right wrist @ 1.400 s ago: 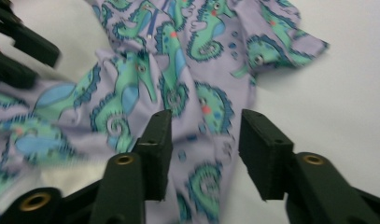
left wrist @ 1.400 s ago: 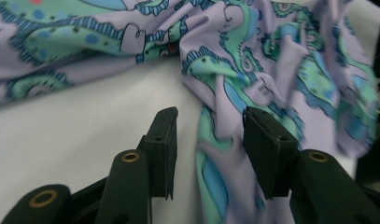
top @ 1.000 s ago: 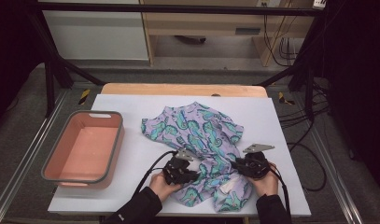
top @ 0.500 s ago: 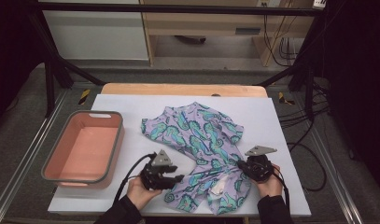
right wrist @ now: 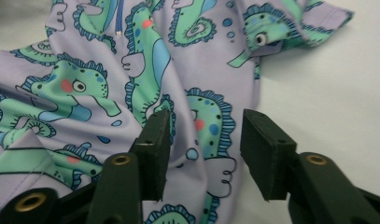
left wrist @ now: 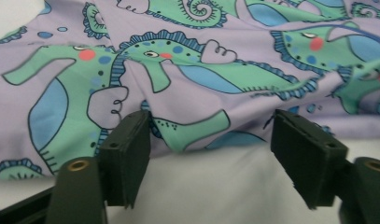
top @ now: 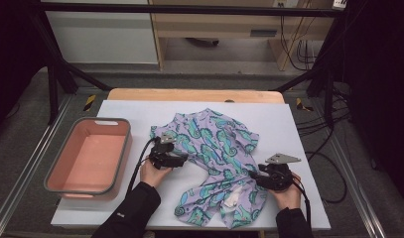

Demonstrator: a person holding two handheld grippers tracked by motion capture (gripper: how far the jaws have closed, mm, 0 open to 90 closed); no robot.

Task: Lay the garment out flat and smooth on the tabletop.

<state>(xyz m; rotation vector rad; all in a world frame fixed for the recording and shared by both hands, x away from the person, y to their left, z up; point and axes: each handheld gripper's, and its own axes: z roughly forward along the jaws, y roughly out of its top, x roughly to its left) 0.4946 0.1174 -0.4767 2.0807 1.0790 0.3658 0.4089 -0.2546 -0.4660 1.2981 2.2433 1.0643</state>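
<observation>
Two grippers flank the seahorse-print garment (top: 214,163) crumpled mid-worktop (top: 299,129): the left gripper (left wrist: 211,154), fingers wide, faces a hem edge dead ahead; the right gripper (right wrist: 204,149), fingers half-open, already hovers over fabric, nearer.

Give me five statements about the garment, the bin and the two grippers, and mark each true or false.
1. The seahorse-print garment lies crumpled on the white table cover. True.
2. The pink bin holds the garment. False: nothing lies in it, and it stands left of the garment.
3. The left gripper has its jaws open at the garment's edge. True.
4. The right gripper is shut on the fabric. False: its jaws stand apart over it.
5. Each gripper is held by a hand. True.
</observation>
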